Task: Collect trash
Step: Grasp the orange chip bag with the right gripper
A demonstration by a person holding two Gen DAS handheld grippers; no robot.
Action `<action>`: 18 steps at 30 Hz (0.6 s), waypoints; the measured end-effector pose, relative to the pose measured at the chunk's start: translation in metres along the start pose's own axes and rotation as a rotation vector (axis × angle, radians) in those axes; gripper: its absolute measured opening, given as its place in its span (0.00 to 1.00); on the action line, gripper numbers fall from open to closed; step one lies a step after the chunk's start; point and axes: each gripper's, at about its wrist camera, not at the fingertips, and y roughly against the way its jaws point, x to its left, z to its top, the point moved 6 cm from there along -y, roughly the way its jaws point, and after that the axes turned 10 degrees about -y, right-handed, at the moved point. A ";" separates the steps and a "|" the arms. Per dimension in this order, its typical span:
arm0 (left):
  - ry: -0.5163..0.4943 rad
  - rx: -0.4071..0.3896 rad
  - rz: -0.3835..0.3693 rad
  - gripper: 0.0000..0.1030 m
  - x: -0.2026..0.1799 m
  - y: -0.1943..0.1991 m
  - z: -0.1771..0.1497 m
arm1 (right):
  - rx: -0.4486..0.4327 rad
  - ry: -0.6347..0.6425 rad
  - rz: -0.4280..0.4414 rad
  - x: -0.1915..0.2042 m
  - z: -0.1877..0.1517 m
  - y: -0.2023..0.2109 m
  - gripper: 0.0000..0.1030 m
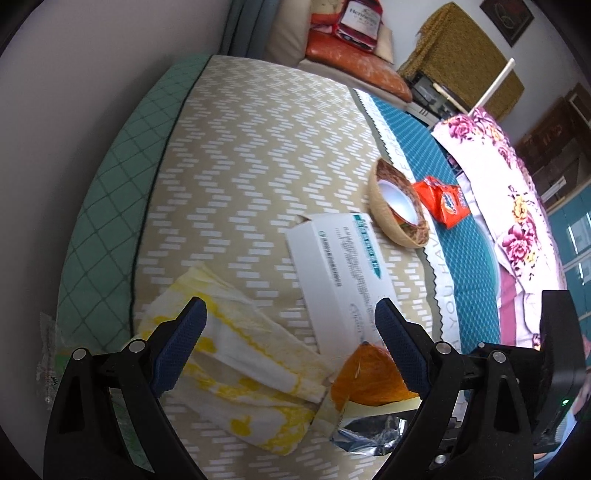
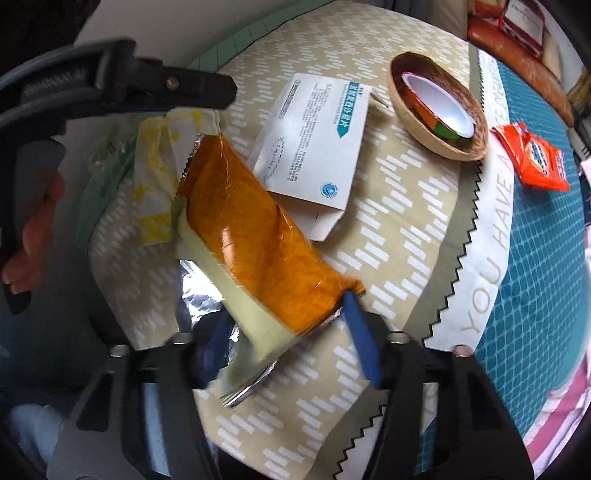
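Right wrist view: my right gripper [image 2: 291,354] has its jaws spread around the near end of an orange snack bag [image 2: 258,236], foil showing at its torn mouth; I cannot tell whether the pads yet pinch it, so I count it as not gripped. The bag runs ahead and to the left from those jaws. Beyond it lies a white carton [image 2: 314,147] with a teal label, the print too small to read. Further ahead to the right sits a bowl [image 2: 439,107] holding a white cup, and right of that a red sachet [image 2: 532,157]. The cloth under them reads "YOU HAVE A".

My left gripper [image 1: 291,325] hangs with jaws released, holding nothing, over a yellow-stained wrapper [image 1: 240,350] just below and between them. A clear wrapper [image 1: 50,365] lies off to their left at the edge. Far ahead, a red pack [image 1: 360,22] reads "Hennessy".

I judge the job barely begun: every scrap lies loose on the bed [image 1: 258,147], and I see no bin.
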 end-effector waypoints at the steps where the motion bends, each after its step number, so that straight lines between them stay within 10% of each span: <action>1: -0.006 0.002 -0.002 0.90 -0.003 -0.001 0.001 | -0.004 -0.004 0.000 -0.002 -0.001 0.002 0.44; 18: -0.055 0.084 0.059 0.90 -0.048 -0.048 0.013 | -0.159 -0.374 -0.048 -0.138 -0.023 0.072 0.44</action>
